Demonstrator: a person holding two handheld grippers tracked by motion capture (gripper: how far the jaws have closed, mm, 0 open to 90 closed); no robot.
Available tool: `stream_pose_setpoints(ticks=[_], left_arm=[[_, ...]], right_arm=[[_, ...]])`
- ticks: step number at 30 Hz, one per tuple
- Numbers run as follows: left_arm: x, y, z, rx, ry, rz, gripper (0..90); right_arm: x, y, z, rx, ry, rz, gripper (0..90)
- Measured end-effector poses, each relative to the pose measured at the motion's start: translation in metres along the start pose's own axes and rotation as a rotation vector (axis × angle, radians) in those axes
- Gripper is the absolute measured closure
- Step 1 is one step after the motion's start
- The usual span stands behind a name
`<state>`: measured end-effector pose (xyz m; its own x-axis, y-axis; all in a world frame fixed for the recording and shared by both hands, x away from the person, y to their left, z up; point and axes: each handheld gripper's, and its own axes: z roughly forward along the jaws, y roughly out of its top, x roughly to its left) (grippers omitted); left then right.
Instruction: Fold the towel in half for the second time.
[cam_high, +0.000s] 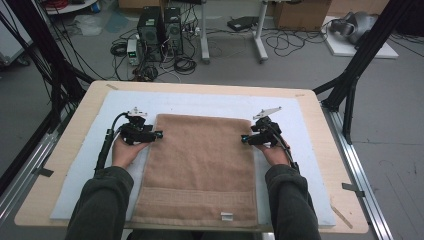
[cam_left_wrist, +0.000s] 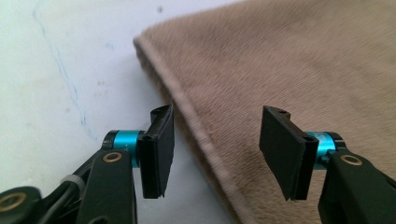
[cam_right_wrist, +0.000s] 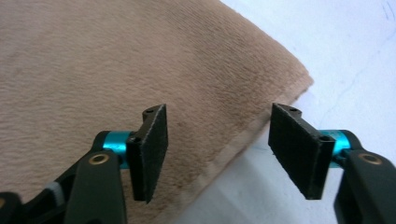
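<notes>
In the high view the near edge of the towel (cam_high: 197, 165) runs to the bottom of the frame, where the person's 2 dark sleeves (cam_high: 102, 205) cover parts of it, and the near edge of the table (cam_high: 320, 125) is cut off there too. Each hand wraps its gripper from behind, so much of both tools is hidden from above. A small white tag (cam_high: 226, 216) sits on the towel's near border, lower centre of the frame; any print on it is too small to read.

The tan towel lies flat on a pale blue-white mat (cam_high: 210, 102) that covers most of the wooden table, in the middle of the frame.

The left gripper (cam_high: 159, 134) is at the towel's left edge, near its far left corner, held by the left hand (cam_high: 125, 150). In the left gripper view its 2 black jaws stand wide apart with nothing between them; the hemmed edge of the towel (cam_left_wrist: 299, 70) runs diagonally through the gap, 1 jaw over the mat (cam_left_wrist: 60, 70) and the other over the cloth. Whether the jaw tips touch the surface is hard to tell from this angle.

The right gripper (cam_high: 244, 139) is at the towel's right edge, near the far right corner, held by the right hand (cam_high: 275, 151). In the right gripper view its jaws are likewise wide apart and hold nothing, straddling the hem of the towel (cam_right_wrist: 116, 56): 1 jaw over the cloth, the other over the mat (cam_right_wrist: 355, 46).

The far floor, upper part of the high view, holds 2 computer towers (cam_high: 160, 30) and tangled cables (cam_high: 285, 42).
</notes>
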<state>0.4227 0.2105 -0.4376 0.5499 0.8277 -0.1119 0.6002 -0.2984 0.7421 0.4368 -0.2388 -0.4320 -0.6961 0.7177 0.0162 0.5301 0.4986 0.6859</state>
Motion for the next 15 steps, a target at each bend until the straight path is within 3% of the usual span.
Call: stream_pose_setpoints(ticks=[3, 7, 11, 12, 13, 15], left_arm=[[0.0026, -0.0039, 0.0044, 0.002, 0.002, -0.026, 46.0], [0.0016, -0.0033, 0.0041, 0.010, 0.007, -0.002, 51.6], [0.0031, -0.0036, 0.0041, 0.007, -0.020, -0.027, 63.1], [0.0049, -0.0035, 0.0036, 0.009, -0.029, -0.036, 66.5], [0.0066, -0.0040, 0.0040, 0.009, -0.067, -0.053, 73.0], [0.0079, -0.0044, 0.0047, 0.005, -0.086, -0.076, 80.3]], right_arm=[[-0.0039, -0.0037, 0.0044, 0.012, 0.029, 0.028, 44.9], [-0.0061, -0.0056, 0.0065, 0.001, 0.082, 0.053, 55.4], [-0.0090, -0.0067, 0.0071, -0.010, 0.133, 0.074, 69.4], [-0.0094, -0.0069, 0.0077, -0.015, 0.153, 0.080, 76.3], [-0.0088, -0.0067, 0.0082, -0.011, 0.179, 0.085, 79.3], [-0.0084, -0.0060, 0.0088, -0.011, 0.179, 0.078, 80.9]])
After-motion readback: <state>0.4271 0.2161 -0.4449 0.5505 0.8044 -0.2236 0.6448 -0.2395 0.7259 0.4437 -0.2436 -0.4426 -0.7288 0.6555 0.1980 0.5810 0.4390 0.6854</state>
